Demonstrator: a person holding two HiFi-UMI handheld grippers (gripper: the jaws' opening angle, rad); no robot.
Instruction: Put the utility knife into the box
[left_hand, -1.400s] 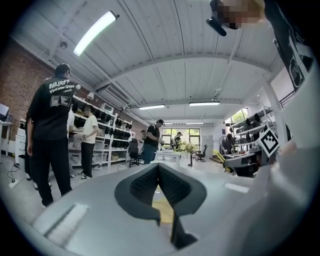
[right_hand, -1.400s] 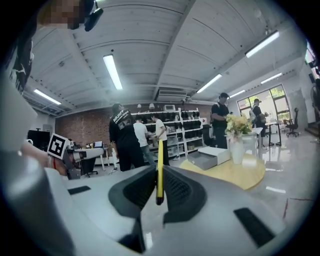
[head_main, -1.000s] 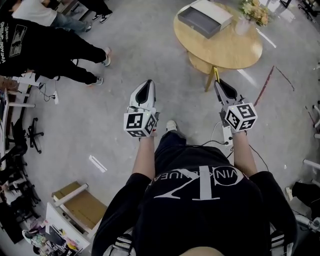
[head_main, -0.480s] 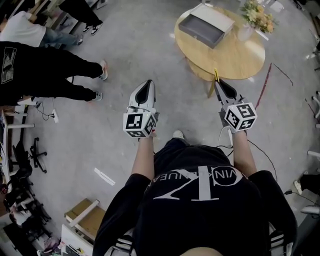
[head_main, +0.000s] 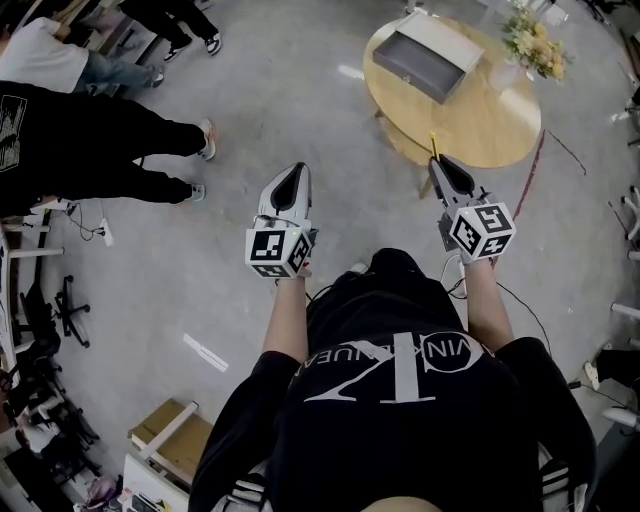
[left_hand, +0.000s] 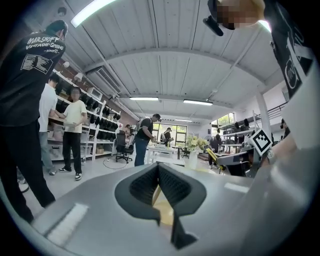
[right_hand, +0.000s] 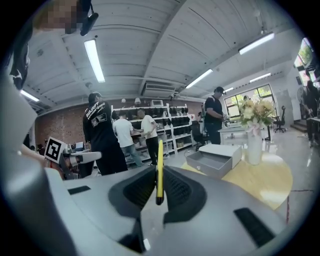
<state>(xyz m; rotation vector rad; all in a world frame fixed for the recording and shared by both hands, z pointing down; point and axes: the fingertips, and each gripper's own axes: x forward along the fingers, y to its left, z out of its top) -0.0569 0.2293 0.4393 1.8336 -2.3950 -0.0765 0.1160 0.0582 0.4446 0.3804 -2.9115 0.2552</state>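
While right gripper (head_main: 437, 165) fingers (right_hand: 142, 187) pinch thin yellow utility knife (right_hand: 159, 155), box (head_main: 425, 60) waits upper right on desk (head_main: 485, 125), well apart. I fear knife slips or tips in small grip, drops to floor (head_main: 300, 100). Left gripper (head_main: 291, 172) fingers (left_hand: 145, 185) pressed together, empty.

Bare floor (head_main: 330, 110) gives me open passage up to the round table (head_main: 480, 125). The grey box (head_main: 430, 58) on it lies open from above. A vase of flowers (head_main: 535, 48) stands near its right end. Bystanders (head_main: 90, 140) stand well apart, left.
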